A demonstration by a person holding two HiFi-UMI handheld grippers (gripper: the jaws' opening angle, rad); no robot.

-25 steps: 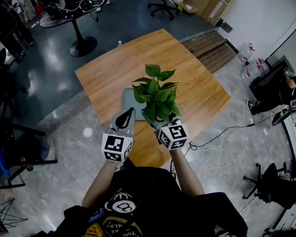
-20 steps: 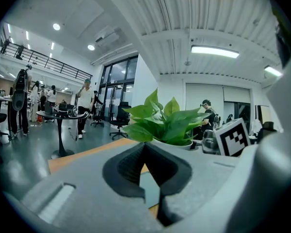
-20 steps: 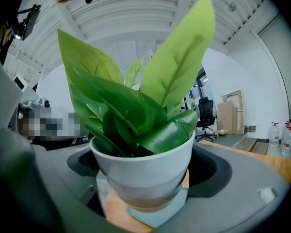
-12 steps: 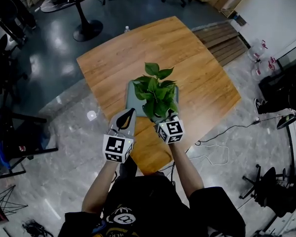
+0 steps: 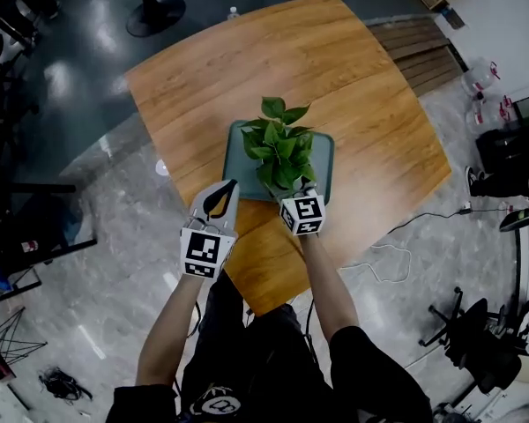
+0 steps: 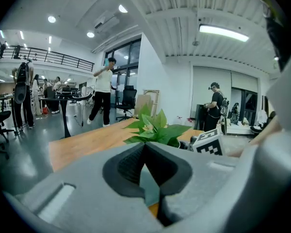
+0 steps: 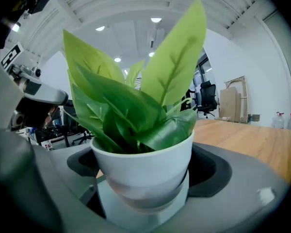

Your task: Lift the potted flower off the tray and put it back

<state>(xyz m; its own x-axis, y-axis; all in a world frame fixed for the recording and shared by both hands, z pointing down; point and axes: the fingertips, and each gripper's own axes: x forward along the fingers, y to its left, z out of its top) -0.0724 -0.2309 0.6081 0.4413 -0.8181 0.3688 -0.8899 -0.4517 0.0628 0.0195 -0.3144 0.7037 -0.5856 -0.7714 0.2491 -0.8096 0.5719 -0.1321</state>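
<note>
Over the 6 o'clock rim of the tray [image 5: 323,160], my right gripper [image 5: 293,192] clamps the potted flower [image 5: 278,144], left gripper [image 5: 219,201] clenched empty; landing on that rim could tip it

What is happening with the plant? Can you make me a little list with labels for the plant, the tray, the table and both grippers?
Plant: potted flower, green leaves, standing upright in a white pot.
Right gripper: jaws shut on the white pot.
Left gripper: jaws together, holding nothing, by the tray's near-left corner.
Tray: grey-green, lying on the table, right under the pot; cannot tell if the pot touches it.
Table: wooden.
</note>
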